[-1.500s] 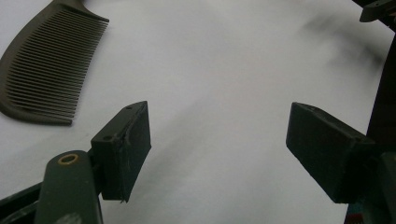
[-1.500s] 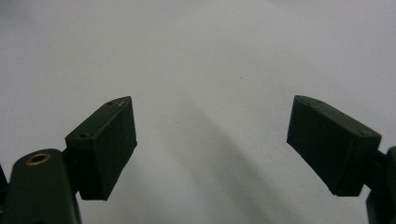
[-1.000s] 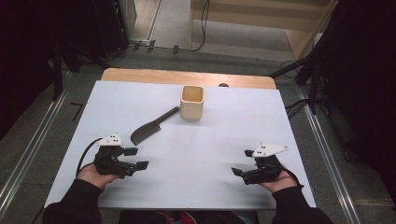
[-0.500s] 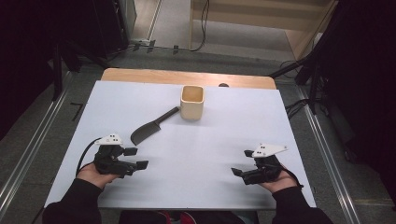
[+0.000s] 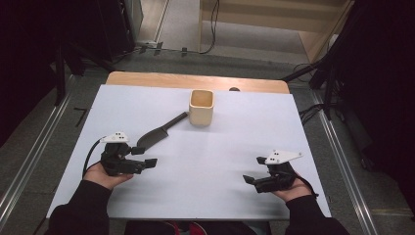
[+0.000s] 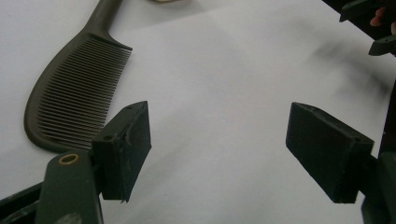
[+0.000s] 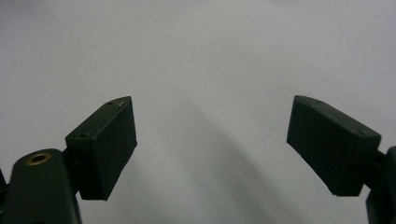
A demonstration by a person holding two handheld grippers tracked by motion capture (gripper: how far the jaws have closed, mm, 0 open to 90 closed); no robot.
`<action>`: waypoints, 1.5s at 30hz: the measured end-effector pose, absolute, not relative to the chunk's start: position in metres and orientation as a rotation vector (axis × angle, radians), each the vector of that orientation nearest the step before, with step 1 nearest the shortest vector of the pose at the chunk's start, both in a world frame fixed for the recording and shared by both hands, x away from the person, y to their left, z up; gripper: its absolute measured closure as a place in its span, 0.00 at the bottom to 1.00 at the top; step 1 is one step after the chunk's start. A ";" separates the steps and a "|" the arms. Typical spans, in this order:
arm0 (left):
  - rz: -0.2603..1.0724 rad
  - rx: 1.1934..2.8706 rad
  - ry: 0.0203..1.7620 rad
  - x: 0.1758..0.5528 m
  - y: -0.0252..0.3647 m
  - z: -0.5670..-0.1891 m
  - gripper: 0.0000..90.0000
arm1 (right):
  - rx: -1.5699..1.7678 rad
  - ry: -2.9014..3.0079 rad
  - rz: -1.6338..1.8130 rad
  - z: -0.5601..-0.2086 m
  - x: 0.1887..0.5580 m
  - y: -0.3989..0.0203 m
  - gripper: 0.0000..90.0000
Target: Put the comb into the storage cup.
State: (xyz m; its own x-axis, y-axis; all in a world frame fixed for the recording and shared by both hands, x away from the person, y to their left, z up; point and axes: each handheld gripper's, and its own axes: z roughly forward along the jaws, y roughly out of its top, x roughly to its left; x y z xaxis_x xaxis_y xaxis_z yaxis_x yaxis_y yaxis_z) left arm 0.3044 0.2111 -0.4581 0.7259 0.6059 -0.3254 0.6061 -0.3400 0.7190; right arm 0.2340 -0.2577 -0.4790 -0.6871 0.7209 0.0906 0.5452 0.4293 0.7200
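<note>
Dark plastic comb (image 5: 157, 135) lies flat on the white tabletop (image 5: 225, 161), left of centre, its handle angled toward the pale wooden cup (image 5: 201, 107) that stands upright near the far edge. Handle tip and cup look just apart; contact cannot be confirmed.

Left gripper (image 5: 147, 162) rests near the front-left corner, just beside the comb's toothed end. Its jaws stand wide apart and hold nothing; in the left gripper view the comb (image 6: 70, 98) sits off to the side of the left jaw, not between the pads. Right gripper (image 5: 250, 181) rests near the front-right corner, well apart from both objects, jaws likewise spread wide and empty over bare surface.

Assessment: the work in hand appears to be collecting the comb, probably for the cup. Recommended practice: bring the left gripper round until the comb's spine or handle lies squarely between the pads, come down low to the tabletop, and close across the solid back rather than the teeth, which may flex and slip.
</note>
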 end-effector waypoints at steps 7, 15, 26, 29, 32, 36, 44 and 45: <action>-0.032 2.047 0.927 0.313 0.202 -0.454 0.26 | 1.119 2.448 1.111 -0.480 0.235 -0.258 0.16; -0.049 2.074 0.910 0.324 0.193 -0.449 0.27 | 1.126 2.450 1.110 -0.480 0.236 -0.258 0.16; -0.055 2.091 0.854 0.334 0.181 -0.441 0.28 | 1.132 2.447 1.111 -0.480 0.235 -0.260 0.16; -0.049 2.083 0.859 0.338 0.180 -0.440 0.28 | 1.130 2.446 1.112 -0.480 0.236 -0.260 0.16; -0.051 2.087 0.869 0.342 0.179 -0.440 0.30 | 1.130 2.447 1.110 -0.480 0.236 -0.260 0.16; -0.056 2.084 0.871 0.347 0.178 -0.438 0.30 | 1.131 2.448 1.118 -0.480 0.236 -0.260 0.16; -0.053 2.094 0.865 0.356 0.174 -0.436 0.30 | 1.146 2.439 1.128 -0.480 0.236 -0.262 0.16; -0.050 2.096 0.866 0.358 0.173 -0.435 0.30 | 1.146 2.440 1.129 -0.480 0.236 -0.261 0.16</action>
